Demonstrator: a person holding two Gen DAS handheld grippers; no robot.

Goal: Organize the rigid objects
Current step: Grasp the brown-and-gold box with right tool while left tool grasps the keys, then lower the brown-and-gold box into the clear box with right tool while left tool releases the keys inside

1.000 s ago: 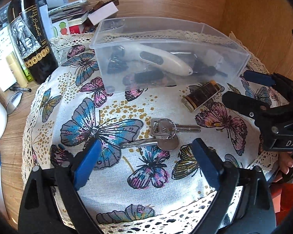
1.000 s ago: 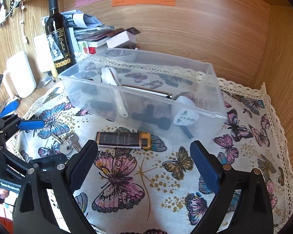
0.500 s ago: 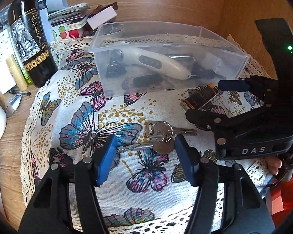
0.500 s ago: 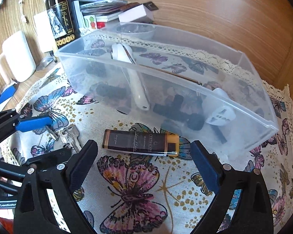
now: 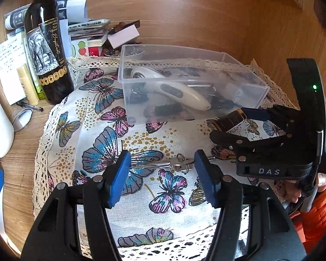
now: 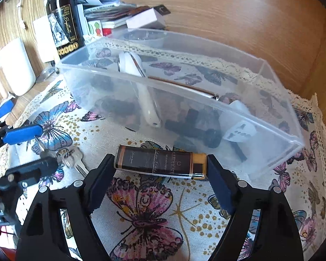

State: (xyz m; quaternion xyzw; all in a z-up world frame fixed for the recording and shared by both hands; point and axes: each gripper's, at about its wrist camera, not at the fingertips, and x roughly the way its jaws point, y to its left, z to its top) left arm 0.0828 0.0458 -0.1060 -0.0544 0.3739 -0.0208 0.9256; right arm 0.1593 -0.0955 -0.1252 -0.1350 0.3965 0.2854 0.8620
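A bunch of keys (image 5: 173, 164) lies on the butterfly cloth (image 5: 110, 113), between the blue pads of my left gripper (image 5: 162, 163), which is open around it. A dark brown and gold tube (image 6: 160, 164) lies in front of a clear plastic bin (image 6: 278, 117); my right gripper (image 6: 160, 169) is open, one finger at each end of the tube. The bin holds a white handheld device (image 5: 180, 91), a white plug adapter (image 6: 239, 130) and dark small parts. The right gripper (image 5: 234, 124) and the tube (image 5: 229, 119) also show in the left wrist view, and the keys (image 6: 69, 155) in the right wrist view.
A wine bottle (image 5: 46, 50), a small yellow tube (image 5: 27, 82), papers and boxes (image 5: 93, 34) crowd the back left. A white mug (image 6: 13, 65) stands at the left. Wooden walls (image 5: 206, 21) close the back and right. The lace-edged cloth covers the table.
Both grippers moved forward and down. The left jaws narrowed around the keys. The right gripper came up to the tube, its fingers now at the tube's ends.
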